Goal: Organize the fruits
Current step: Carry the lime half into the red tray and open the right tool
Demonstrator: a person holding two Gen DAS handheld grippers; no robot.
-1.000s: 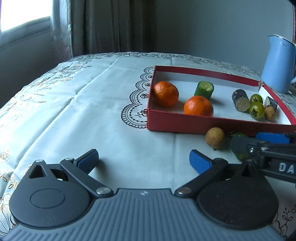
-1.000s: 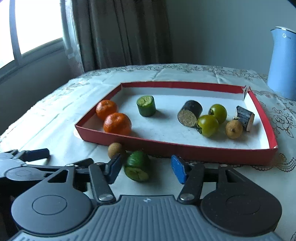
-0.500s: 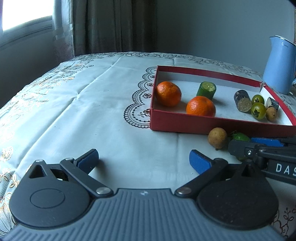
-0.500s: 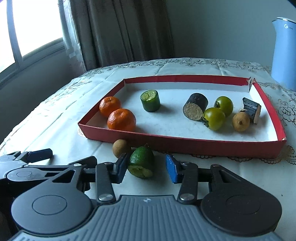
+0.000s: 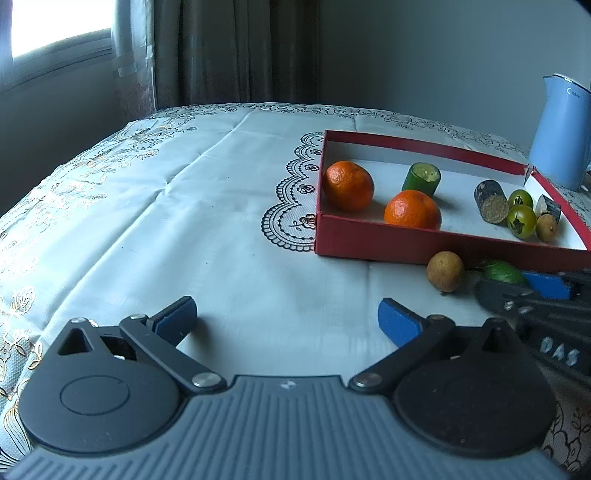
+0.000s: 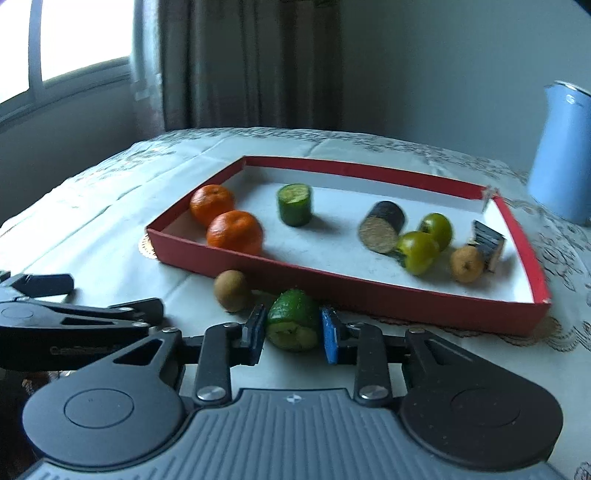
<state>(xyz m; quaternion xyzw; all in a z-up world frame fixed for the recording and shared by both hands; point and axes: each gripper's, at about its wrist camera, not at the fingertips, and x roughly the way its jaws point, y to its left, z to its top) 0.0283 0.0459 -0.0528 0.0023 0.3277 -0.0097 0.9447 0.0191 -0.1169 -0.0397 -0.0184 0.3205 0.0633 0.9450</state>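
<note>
Seemingly idle, the left claw (image 5: pixel 286 319) sits spread wide over bare counter (image 5: pixel 221 229), the brown fruit (image 5: pixel 445 271) off to its right. Seen from the right wrist, the right claw (image 6: pixel 292 332) clamps the green cut fruit (image 6: pixel 293 319) just outside the red tray (image 6: pixel 369 291).

Dim daylight from window (image 5: pixel 55 33) at left; right-wrist pic maybe motion-blurred; fisheye bends edges.

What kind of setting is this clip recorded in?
Most likely a room in a home, at a dining or side table. The signs: an embroidered tablecloth, a blue electric kettle beside the red tray of fruit, and a curtain drawn next to a window.
</note>
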